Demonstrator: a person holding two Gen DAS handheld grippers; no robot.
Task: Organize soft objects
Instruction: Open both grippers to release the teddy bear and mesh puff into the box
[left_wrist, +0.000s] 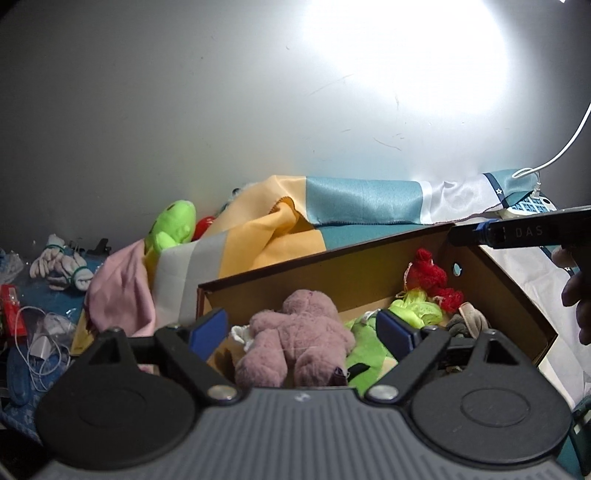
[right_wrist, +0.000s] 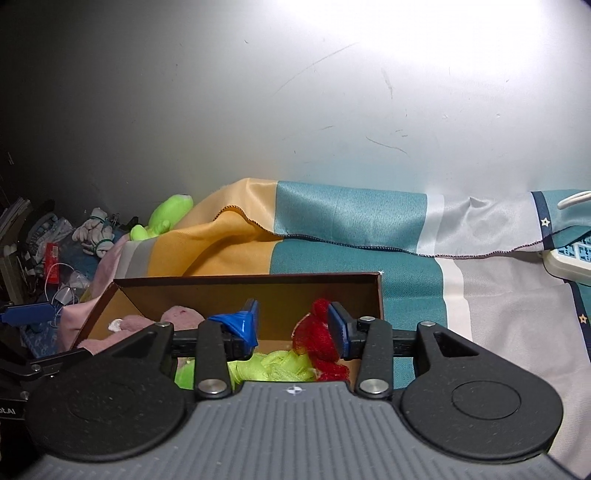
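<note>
A brown cardboard box (left_wrist: 332, 266) lies on a striped cloth. Inside it are a pink plush bear (left_wrist: 295, 332), a red mesh pouf (left_wrist: 430, 277), a yellow-green mesh pouf (left_wrist: 417, 310) and a green plush piece (left_wrist: 369, 347). My left gripper (left_wrist: 301, 328) stands wide open over the box, its blue pads on either side of the bear without pressing it. My right gripper (right_wrist: 293, 323) is open above the other end of the box (right_wrist: 258, 291). The red pouf (right_wrist: 317, 336) rests against its right pad, apart from the left pad. A green plush frog (left_wrist: 171, 227) lies outside on the cloth.
The striped yellow, teal and white cloth (right_wrist: 351, 221) covers the surface up to a pale wall. At the left are bundled gloves (left_wrist: 61, 267), a pink cloth (left_wrist: 118, 291), white cords and red packaging. A power strip (right_wrist: 569, 258) sits at the right.
</note>
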